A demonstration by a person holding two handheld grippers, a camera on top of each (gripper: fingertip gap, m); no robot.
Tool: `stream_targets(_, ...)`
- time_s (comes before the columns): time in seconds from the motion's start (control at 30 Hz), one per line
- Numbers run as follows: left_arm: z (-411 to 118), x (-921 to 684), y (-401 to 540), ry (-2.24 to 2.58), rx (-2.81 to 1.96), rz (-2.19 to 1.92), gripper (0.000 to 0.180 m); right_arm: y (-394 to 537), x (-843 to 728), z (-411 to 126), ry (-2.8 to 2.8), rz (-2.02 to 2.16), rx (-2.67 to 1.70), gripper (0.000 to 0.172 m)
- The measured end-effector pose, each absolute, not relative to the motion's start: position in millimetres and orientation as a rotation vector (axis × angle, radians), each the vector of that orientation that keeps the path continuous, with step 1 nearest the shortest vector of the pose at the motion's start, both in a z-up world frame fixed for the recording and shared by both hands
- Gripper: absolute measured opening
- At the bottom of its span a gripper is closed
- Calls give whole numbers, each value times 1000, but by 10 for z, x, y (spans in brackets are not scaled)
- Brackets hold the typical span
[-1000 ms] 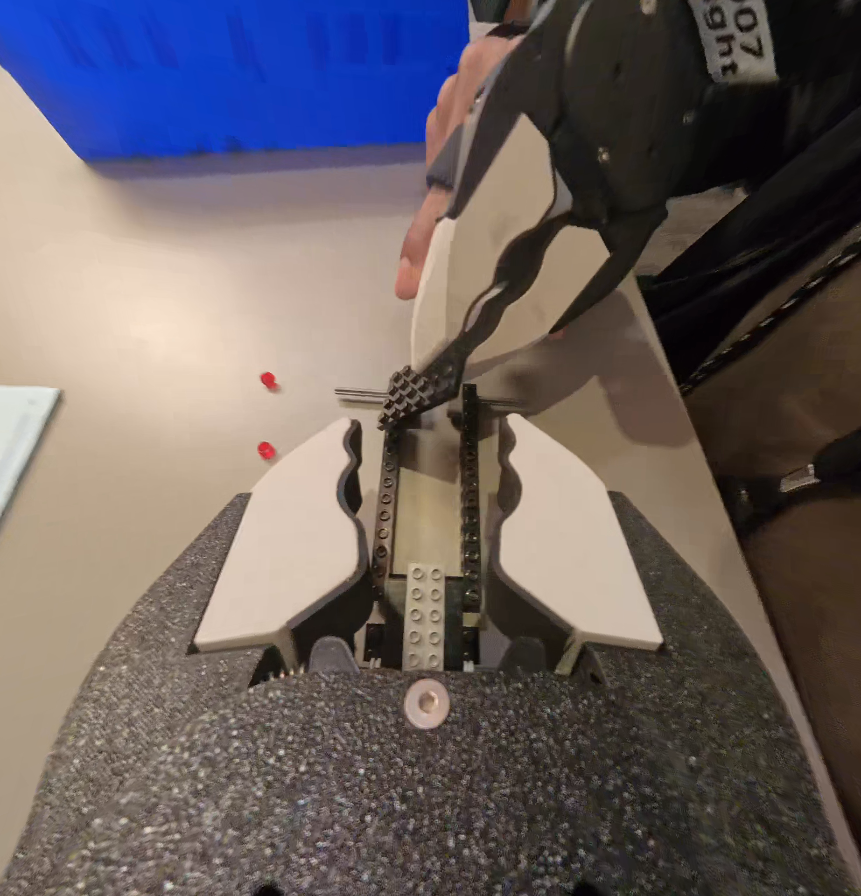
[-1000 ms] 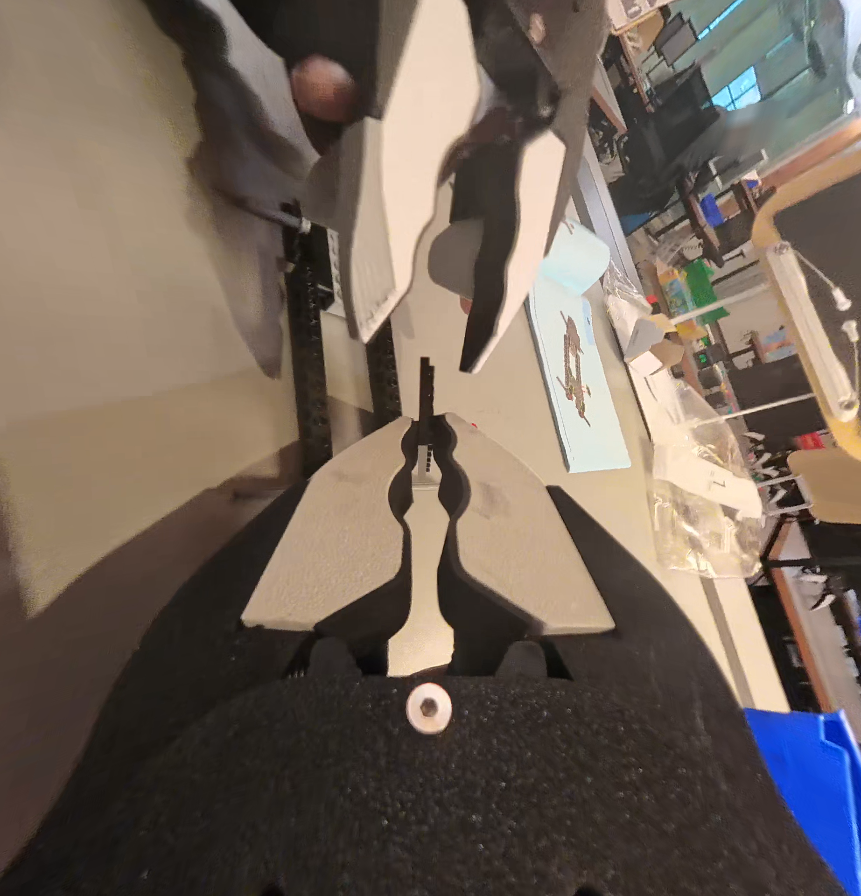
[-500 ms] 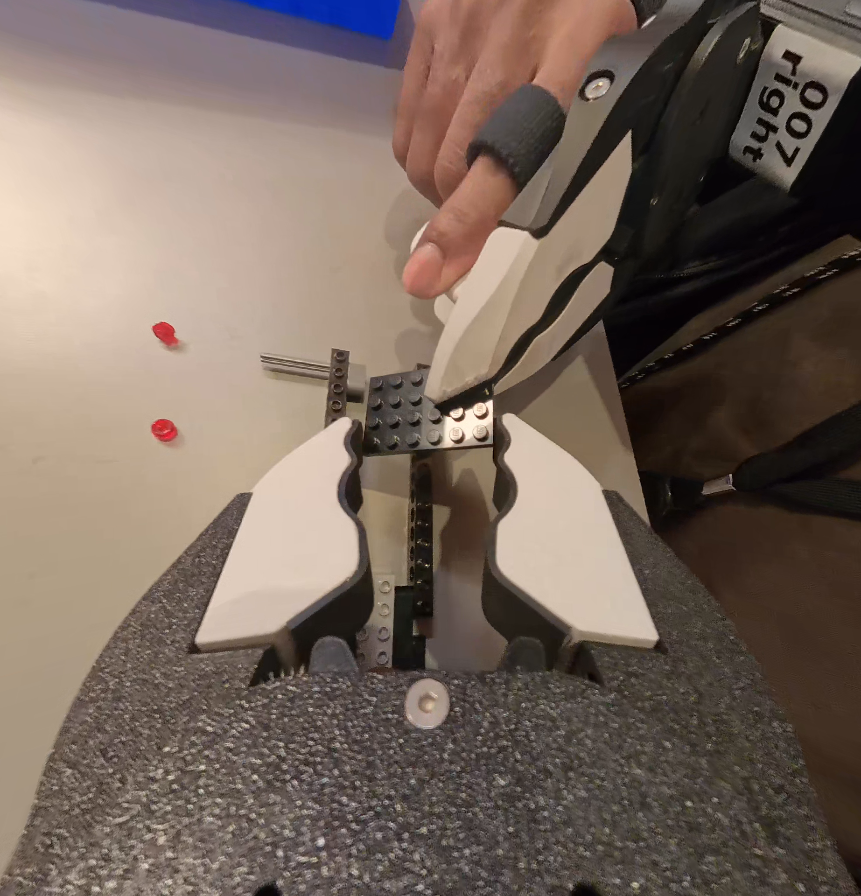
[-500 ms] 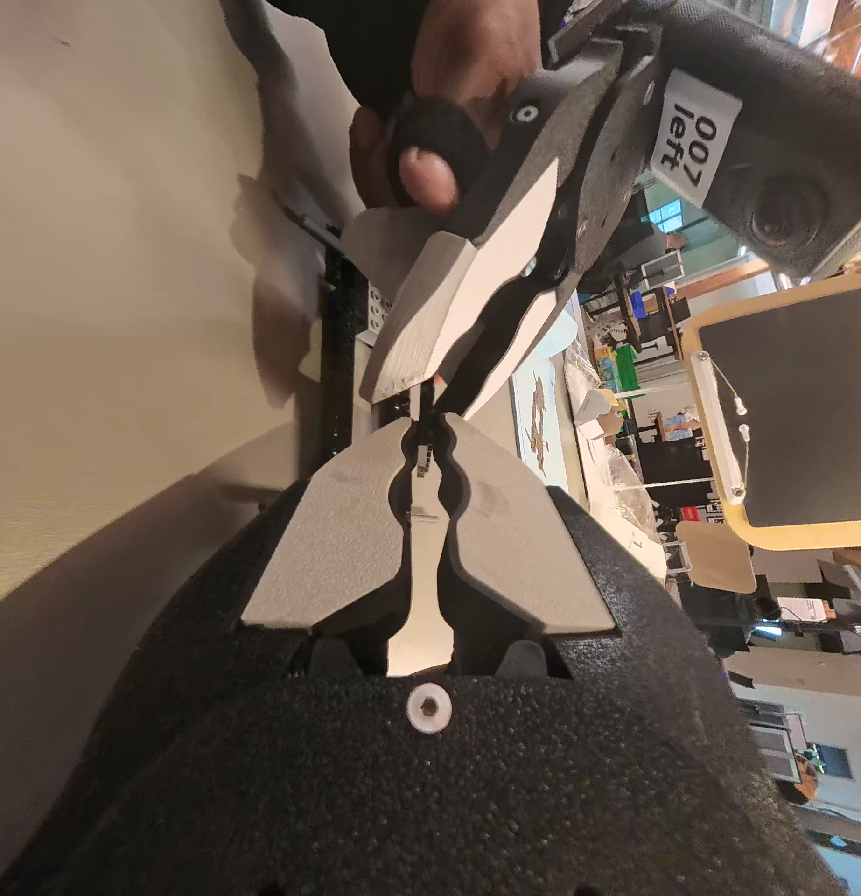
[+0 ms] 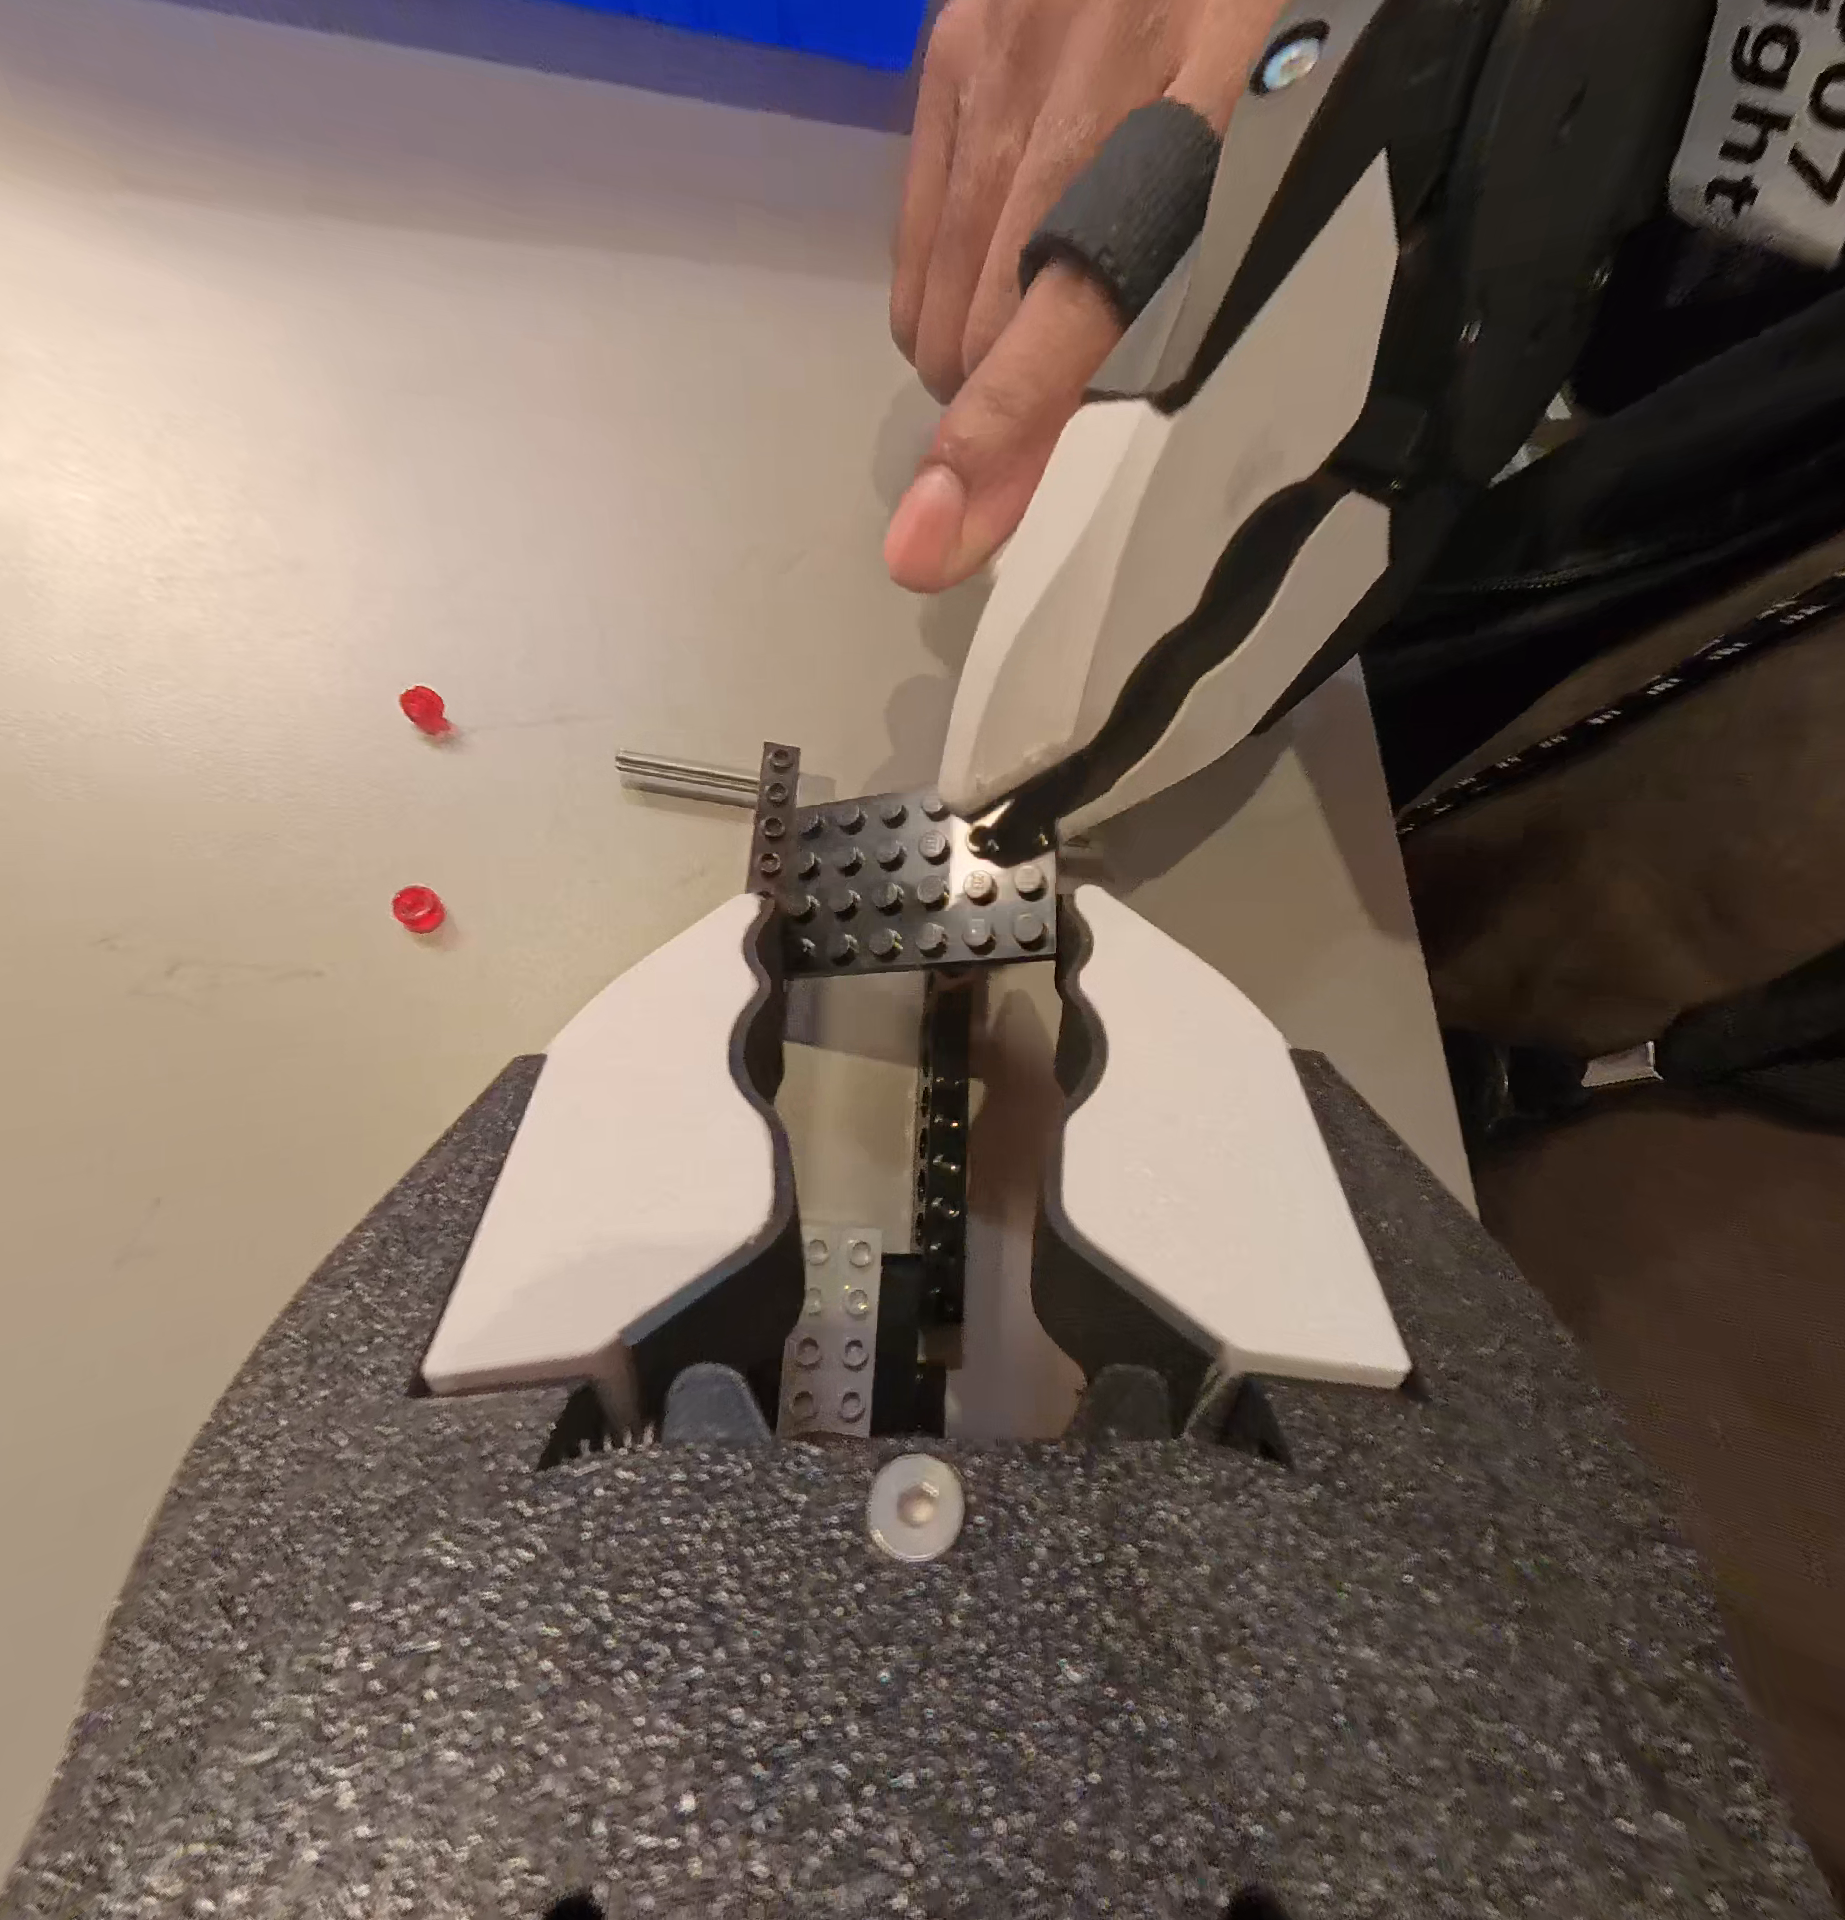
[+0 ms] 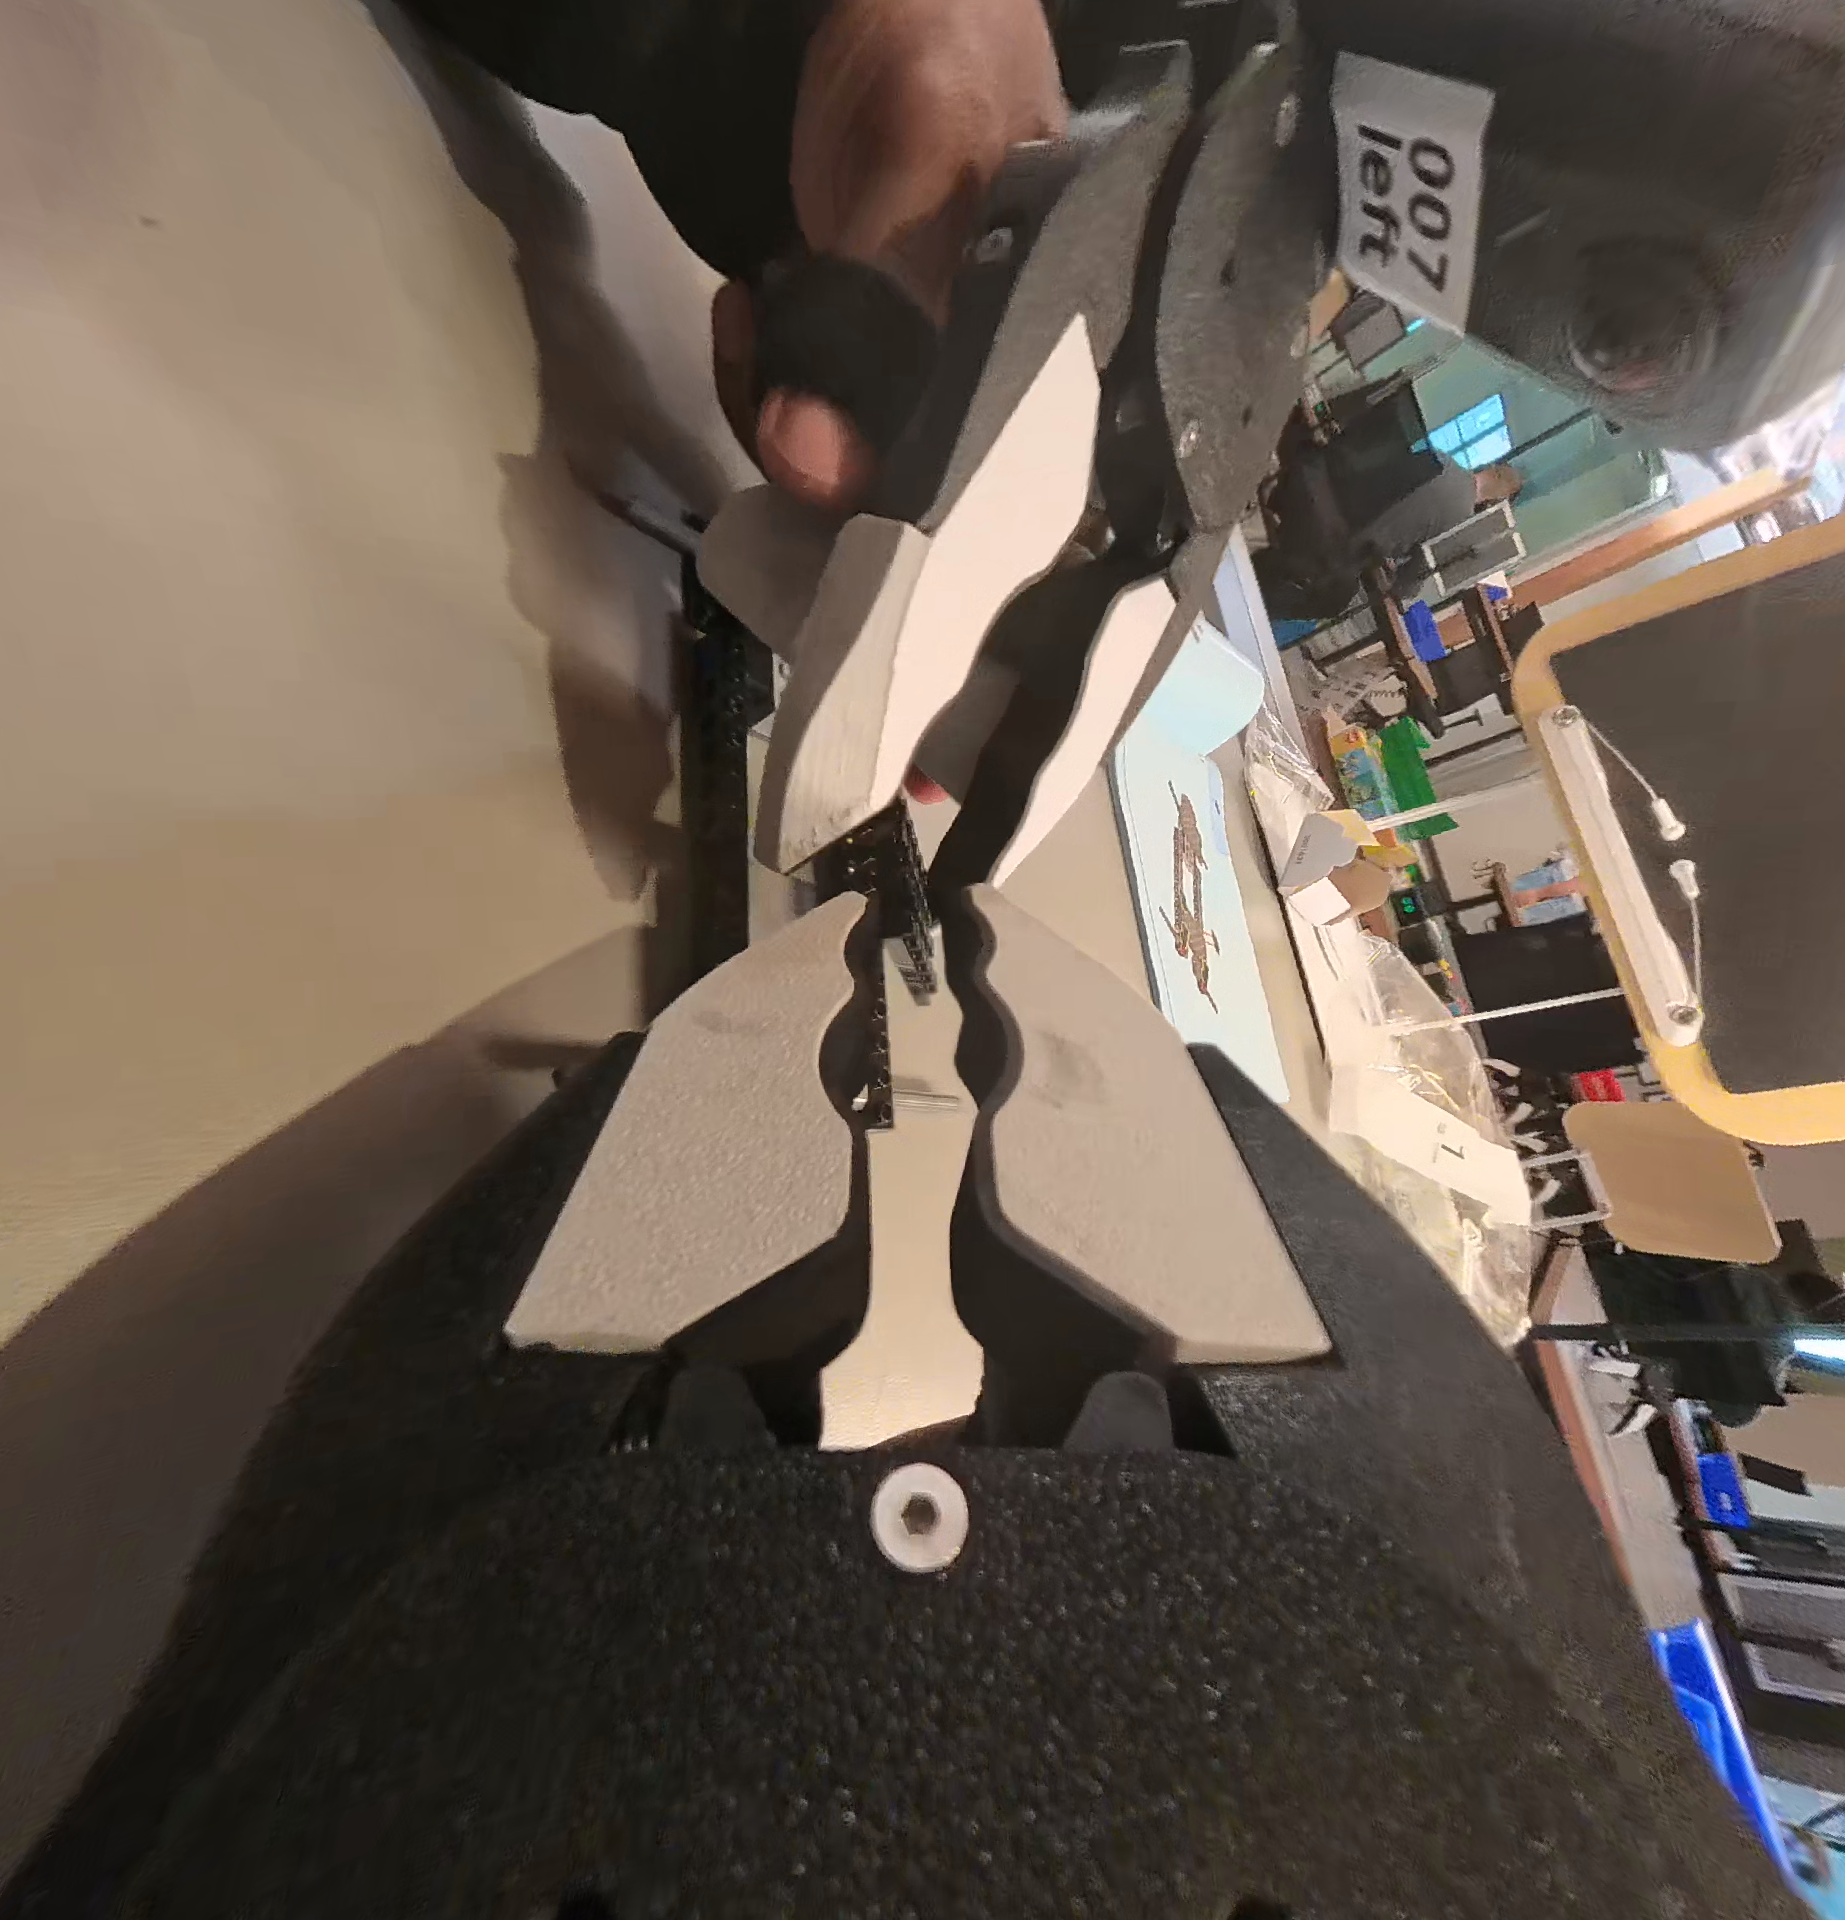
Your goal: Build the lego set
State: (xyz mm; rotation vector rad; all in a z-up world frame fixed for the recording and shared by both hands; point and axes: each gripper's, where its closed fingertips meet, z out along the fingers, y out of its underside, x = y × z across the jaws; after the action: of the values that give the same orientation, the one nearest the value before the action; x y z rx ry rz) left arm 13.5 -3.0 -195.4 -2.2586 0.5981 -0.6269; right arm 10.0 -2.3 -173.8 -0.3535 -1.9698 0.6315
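Fingers of the left gripper [image 5: 923, 940] clamped a black studded plate [image 5: 902, 894] by its ends above the worktop [image 5: 274, 520]; the right gripper [image 6: 913, 914] stood slightly apart around the plate's corner, pads not pressing.

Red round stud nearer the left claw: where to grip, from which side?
Pinch the red stud across its round rim, claw coming straight down: it lies flat and low on the table, clear all round, so a side approach would likely scrape.

Black studded plate [image 5: 923, 883] flat across black beam frame [image 5: 944, 1132], beige table [image 5: 274, 468]
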Motion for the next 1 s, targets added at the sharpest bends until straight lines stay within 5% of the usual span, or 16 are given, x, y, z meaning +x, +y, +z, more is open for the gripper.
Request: stream_targets(1.0, -2121, -17, 12, 828, -2259, -233, 51, 416, 313, -2058, -2291, 1040, -1047, 44)
